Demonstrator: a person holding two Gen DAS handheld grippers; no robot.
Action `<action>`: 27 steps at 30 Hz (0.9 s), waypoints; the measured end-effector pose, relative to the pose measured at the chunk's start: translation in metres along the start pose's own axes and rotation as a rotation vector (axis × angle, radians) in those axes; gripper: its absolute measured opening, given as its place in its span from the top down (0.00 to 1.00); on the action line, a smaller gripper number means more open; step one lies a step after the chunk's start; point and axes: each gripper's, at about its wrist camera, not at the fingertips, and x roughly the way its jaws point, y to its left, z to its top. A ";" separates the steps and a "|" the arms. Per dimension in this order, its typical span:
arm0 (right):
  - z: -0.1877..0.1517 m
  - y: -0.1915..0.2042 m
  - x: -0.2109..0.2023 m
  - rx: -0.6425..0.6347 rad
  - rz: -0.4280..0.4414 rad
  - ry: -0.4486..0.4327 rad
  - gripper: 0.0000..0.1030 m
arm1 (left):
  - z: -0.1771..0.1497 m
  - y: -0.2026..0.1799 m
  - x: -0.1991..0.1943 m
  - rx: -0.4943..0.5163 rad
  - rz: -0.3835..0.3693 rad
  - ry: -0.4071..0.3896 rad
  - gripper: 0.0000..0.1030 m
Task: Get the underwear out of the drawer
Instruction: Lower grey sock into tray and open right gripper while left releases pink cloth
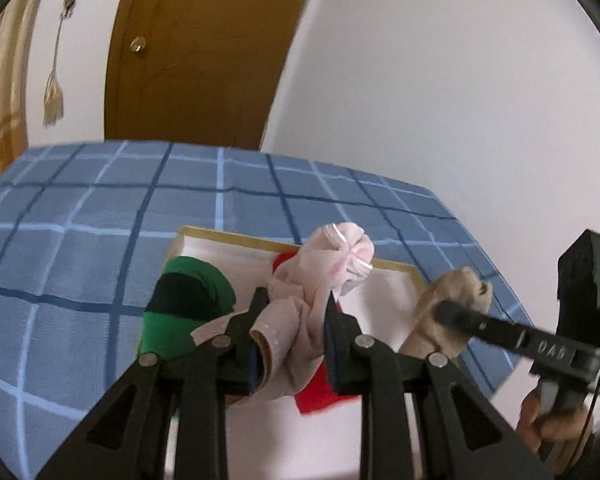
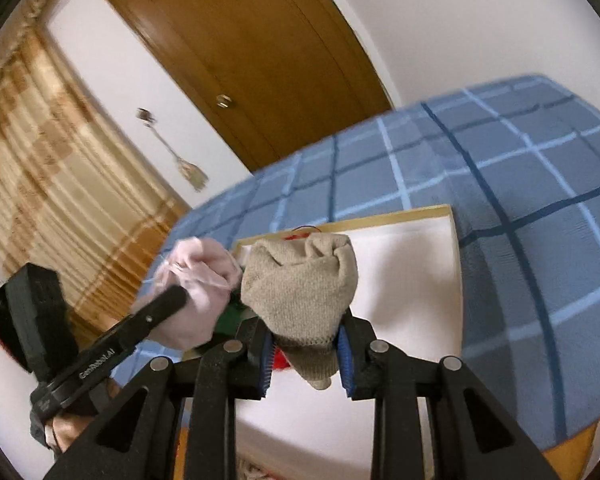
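While clamped on a bunched pale pink garment [image 1: 332, 268], left tongs [image 1: 292, 300] raised over a white drawer [image 1: 392, 288] with a pale wooden rim. Pink fabric squeezed between both black fingers [image 1: 260, 304], its top ballooning above them, a loose fold hanging below. Right tongs [image 2: 305, 330] likewise closed tight, gripping a beige knitted piece of underwear [image 2: 300, 280] between blue-edged pads, lifted clear above the drawer's white bottom. Both pieces held side by side, near each other but apart. Still inside the drawer: a green and black folded garment [image 1: 188, 304] at the left end, a red garment [image 1: 316, 392] partly hidden under the pink one. Drawer resting on a bed with a blue checked cover [image 1: 100, 216]. Behind the bed, a brown wooden door [image 1: 204, 48] with a round brass knob, a white wall [image 1: 460, 80], and a striped tan curtain [image 2: 40, 184] with a tasselled tie-back beside it.
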 end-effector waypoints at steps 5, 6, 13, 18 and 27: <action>0.009 -0.002 0.050 0.036 -0.015 0.084 0.72 | -0.003 0.007 0.035 -0.066 0.043 0.034 0.78; 0.011 -0.001 0.059 0.036 -0.021 0.098 0.72 | -0.003 0.005 0.037 -0.071 0.050 0.036 0.78; 0.019 -0.004 0.106 0.060 -0.073 0.144 0.72 | -0.001 0.018 0.065 -0.110 0.120 0.066 0.75; 0.021 -0.009 0.122 0.052 -0.073 0.127 0.69 | 0.002 0.021 0.073 -0.122 0.160 0.076 0.55; 0.030 -0.001 0.079 0.045 0.006 0.016 0.48 | 0.008 0.006 0.026 -0.102 0.194 -0.024 0.00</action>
